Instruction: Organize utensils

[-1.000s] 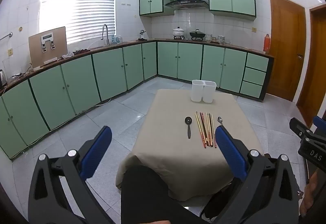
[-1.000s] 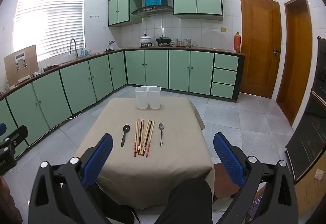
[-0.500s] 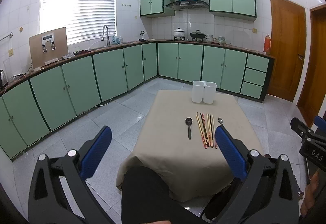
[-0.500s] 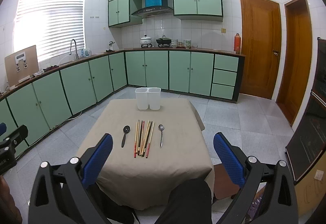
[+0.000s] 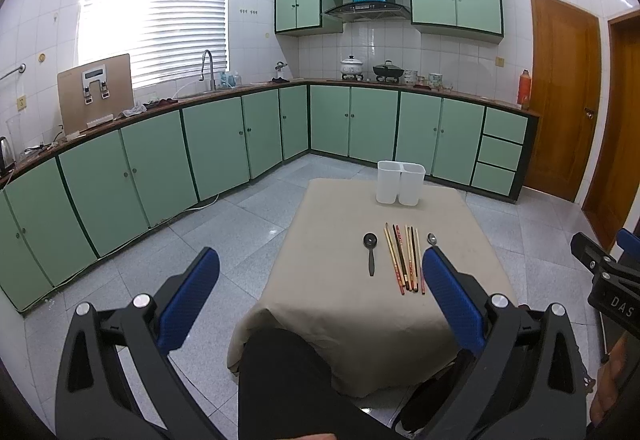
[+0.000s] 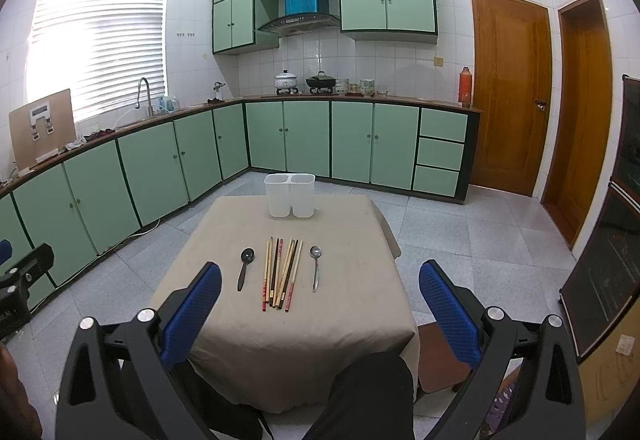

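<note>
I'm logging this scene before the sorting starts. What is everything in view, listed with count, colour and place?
table: one, beige cloth, centre
holder: one, white, two compartments, table's far edge
chopsticks: several, wood, red and dark, bunched mid-table
black spoon: one, left of chopsticks
metal spoon: one, silver, right of chopsticks
cabinets: many, green, along walls
doors: two, brown, right
left gripper: one, blue fingers, open
right gripper: one, blue fingers, open

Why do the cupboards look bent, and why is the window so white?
Both views: fisheye lenses bow the green cupboards and darken the corners. Left wrist view: daylight blows out the window blinds. Right wrist view: same glare; the chopsticks stay sharp.
</note>
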`<state>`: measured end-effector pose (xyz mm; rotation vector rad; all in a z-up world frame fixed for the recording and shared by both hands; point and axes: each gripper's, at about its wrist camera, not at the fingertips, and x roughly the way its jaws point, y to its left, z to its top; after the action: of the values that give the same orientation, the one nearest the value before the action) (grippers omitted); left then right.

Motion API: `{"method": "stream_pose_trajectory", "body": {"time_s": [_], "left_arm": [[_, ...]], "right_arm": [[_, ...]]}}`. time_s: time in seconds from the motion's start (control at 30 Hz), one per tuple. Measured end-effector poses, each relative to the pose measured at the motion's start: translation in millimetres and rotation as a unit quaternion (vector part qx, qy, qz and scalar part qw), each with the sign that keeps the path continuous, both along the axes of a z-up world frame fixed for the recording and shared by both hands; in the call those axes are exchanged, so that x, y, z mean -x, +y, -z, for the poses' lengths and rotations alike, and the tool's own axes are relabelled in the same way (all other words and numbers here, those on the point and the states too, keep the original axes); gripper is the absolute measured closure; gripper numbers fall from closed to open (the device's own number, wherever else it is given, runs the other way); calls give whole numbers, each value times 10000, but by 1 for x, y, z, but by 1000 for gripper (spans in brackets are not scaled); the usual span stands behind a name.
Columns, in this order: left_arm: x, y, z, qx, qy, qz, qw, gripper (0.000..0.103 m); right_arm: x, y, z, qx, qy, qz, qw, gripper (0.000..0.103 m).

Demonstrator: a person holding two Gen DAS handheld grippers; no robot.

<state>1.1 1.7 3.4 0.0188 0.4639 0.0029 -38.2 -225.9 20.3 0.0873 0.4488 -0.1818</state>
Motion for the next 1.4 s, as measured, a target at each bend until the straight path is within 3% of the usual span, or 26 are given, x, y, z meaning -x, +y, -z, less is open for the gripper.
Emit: {"method": "stream_pose_trajectory", "body": {"time_s": [1.4], "left_arm": [[4, 0, -5, 34, -36, -10, 10000, 5]], "right_arm": [[5, -3, -1, 19, -30, 12, 10000, 6]]}}
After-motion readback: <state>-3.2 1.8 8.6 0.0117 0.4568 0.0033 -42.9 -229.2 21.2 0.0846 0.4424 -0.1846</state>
